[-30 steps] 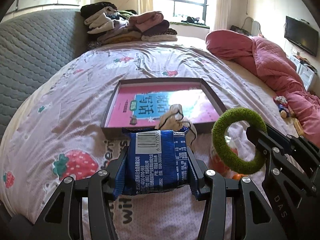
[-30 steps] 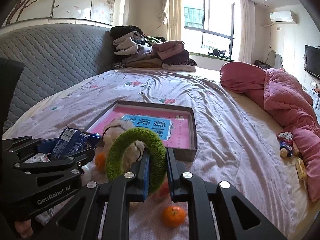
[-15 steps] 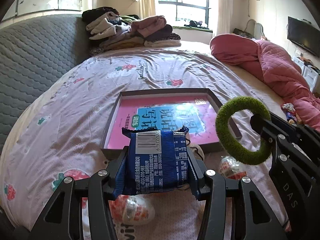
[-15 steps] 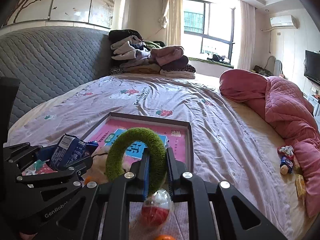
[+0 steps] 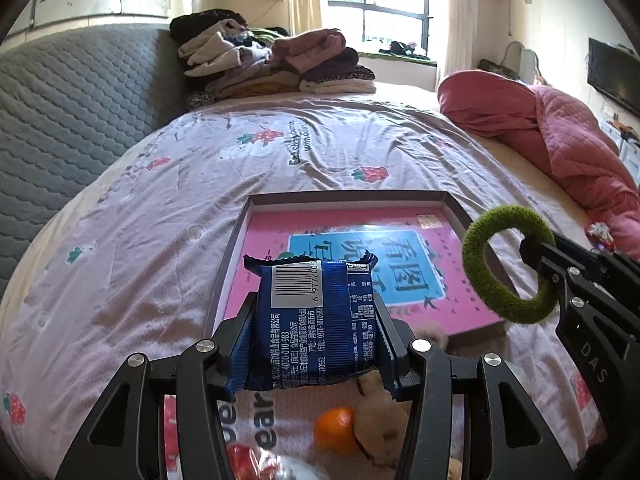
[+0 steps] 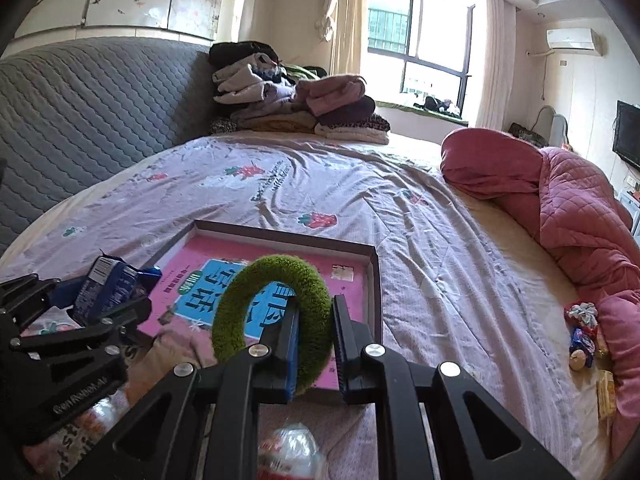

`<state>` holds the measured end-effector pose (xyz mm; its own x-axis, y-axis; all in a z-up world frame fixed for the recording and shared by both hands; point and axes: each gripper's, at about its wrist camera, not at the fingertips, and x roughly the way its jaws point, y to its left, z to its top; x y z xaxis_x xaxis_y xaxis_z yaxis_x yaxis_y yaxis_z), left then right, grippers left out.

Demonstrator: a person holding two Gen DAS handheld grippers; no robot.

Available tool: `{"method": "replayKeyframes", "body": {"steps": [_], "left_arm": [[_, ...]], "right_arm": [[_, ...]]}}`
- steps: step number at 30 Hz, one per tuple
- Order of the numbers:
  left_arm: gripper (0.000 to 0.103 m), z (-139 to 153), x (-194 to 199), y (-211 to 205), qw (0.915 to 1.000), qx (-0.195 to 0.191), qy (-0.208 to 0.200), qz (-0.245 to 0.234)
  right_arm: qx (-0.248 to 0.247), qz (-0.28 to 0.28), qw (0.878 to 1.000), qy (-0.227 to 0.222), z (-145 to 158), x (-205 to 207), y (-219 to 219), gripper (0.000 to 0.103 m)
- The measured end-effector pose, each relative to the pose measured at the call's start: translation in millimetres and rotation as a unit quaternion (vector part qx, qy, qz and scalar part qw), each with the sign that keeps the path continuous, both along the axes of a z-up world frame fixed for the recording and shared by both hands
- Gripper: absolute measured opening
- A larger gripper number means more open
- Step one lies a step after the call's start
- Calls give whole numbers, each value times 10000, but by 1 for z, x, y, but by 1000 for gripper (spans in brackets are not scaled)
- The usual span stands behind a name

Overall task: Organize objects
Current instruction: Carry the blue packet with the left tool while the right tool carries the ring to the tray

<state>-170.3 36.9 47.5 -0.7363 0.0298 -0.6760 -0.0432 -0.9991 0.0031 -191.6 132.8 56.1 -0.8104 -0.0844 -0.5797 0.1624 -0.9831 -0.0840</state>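
My left gripper (image 5: 316, 312) clamps one blue snack packet (image 5: 310, 320) by its sides, barcode up; my right gripper (image 6: 314, 340) is closed on one green fuzzy ring (image 6: 272, 316), upright. Both hang over the near edge of the single shallow box (image 6: 376, 280) on the bed (image 5: 320, 148), probably for dropping in. Below: one orange (image 5: 334, 428), one plush toy (image 5: 380, 420).

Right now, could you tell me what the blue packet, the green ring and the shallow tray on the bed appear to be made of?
Blue packet: thin glossy plastic film, judging by its crimped, serrated end and printed barcode.
Green ring: fuzzy, matte covering, like plush or flocking; the core is hidden.
Shallow tray: probably stiff cardboard, with thin, straight dark walls, and a smooth printed pink sheet inside.
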Motion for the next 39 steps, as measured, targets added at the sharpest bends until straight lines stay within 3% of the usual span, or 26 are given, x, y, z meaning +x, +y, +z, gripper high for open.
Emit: {"method": "replayKeyframes", "body": {"steps": [17,39], "left_arm": [[53,-46,-76,-27,9983,-90,-574,85],[53,-73,-98,-14,9913,-83,-1298,-184]], "right_arm": [[83,17,9965,-828,-53,-59,10,15],[234,-68,9889,-1467,-87,-81,12,15]]}}
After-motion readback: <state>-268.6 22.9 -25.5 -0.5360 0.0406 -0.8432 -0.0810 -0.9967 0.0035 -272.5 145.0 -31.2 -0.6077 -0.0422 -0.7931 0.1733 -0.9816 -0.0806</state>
